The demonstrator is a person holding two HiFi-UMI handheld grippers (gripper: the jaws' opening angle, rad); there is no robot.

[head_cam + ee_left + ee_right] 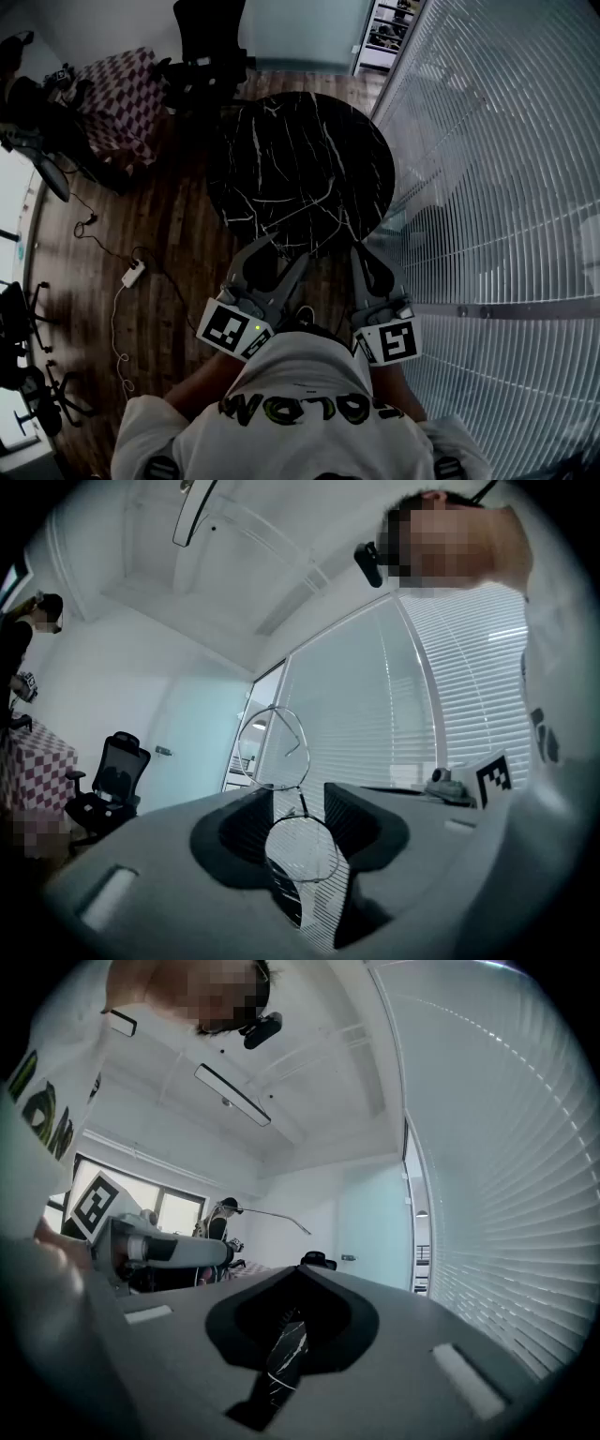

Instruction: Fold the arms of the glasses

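Observation:
Thin wire-rimmed glasses (pixel 300 847) are held in the air by my left gripper (pixel 298 799), which is shut on them. One lens sits between the jaws and the other lens ring (pixel 272 747) sticks up past the tips. In the right gripper view, one slim arm of the glasses (pixel 272 1213) juts out from the left gripper (pixel 169 1251), hooked at its end. My right gripper (pixel 300 1274) is shut with nothing in it. In the head view both grippers, left (pixel 278 251) and right (pixel 367 251), hang close to my chest over the near edge of a round black marble table (pixel 300 159).
Slatted window blinds (pixel 497 187) run along the right. A black office chair (pixel 208 47) stands beyond the table and a checkered cloth-covered table (pixel 117 94) at the far left. A power strip with its cable (pixel 133 274) lies on the wooden floor. Another person (pixel 37 611) stands far off.

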